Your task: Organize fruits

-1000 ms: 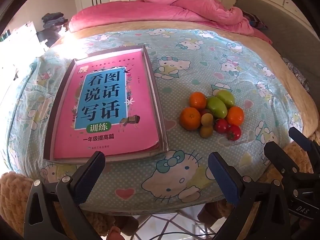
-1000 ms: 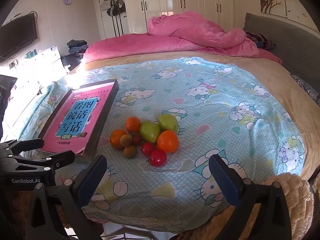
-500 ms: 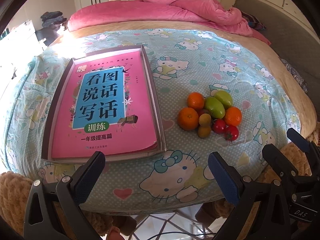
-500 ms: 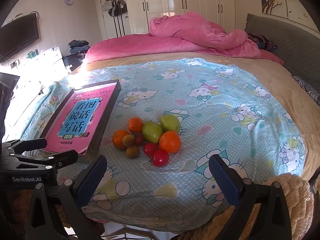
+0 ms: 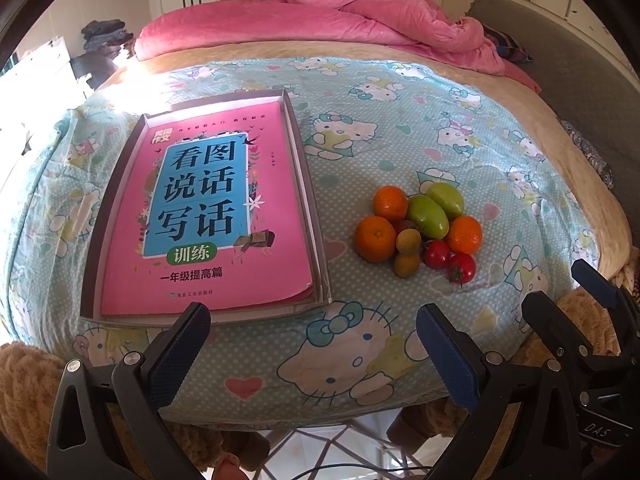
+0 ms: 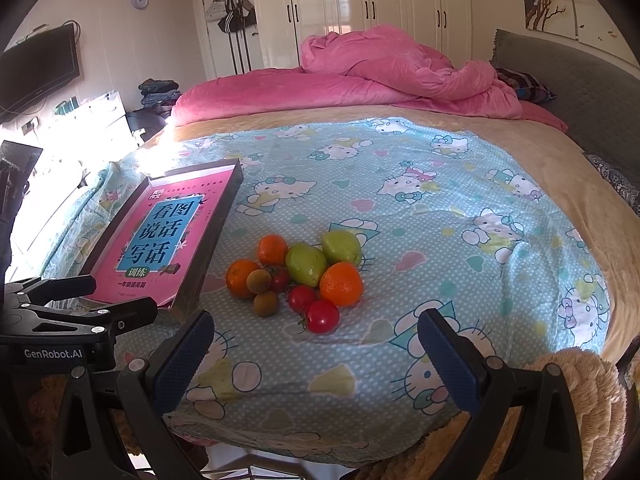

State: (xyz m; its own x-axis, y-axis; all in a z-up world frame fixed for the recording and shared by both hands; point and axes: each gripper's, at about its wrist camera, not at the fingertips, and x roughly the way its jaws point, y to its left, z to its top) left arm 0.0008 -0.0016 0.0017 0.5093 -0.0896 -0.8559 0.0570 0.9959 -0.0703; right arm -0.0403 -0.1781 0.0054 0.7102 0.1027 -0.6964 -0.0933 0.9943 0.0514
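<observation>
- The left gripper (image 5: 312, 344) hung at the near edge of the bed, its blue-padded jaws spread wide with nothing between them.
- The right gripper (image 6: 312, 348) hung beside it at the same edge, jaws likewise wide apart and holding nothing.
- Under both lay a pale blue cartoon-cat sheet (image 5: 360, 148) spread over the bed.
- On the left of the sheet sat a shallow grey tray (image 5: 302, 184), with a pink book (image 5: 200, 208) lying flat inside it.
- Just to the right of the tray, apart from it, the fruit lay bunched in one small heap on the sheet.
- Nearest in the heap were two red tomatoes (image 6: 322, 315), touching one another, and two small brownish fruits (image 6: 265, 303) to their left.
- Behind those sat three oranges (image 6: 341, 284), one on the right, one on the left, one at the back.
- Two green fruits (image 6: 306, 264) lay side by side among the oranges, in the far half of the heap; a third red one showed between them and the brown ones.
- Farther back, a crumpled pink quilt (image 6: 380, 76) covered the far end of the bed.
- White wardrobes (image 6: 372, 4) stood along the far wall.
</observation>
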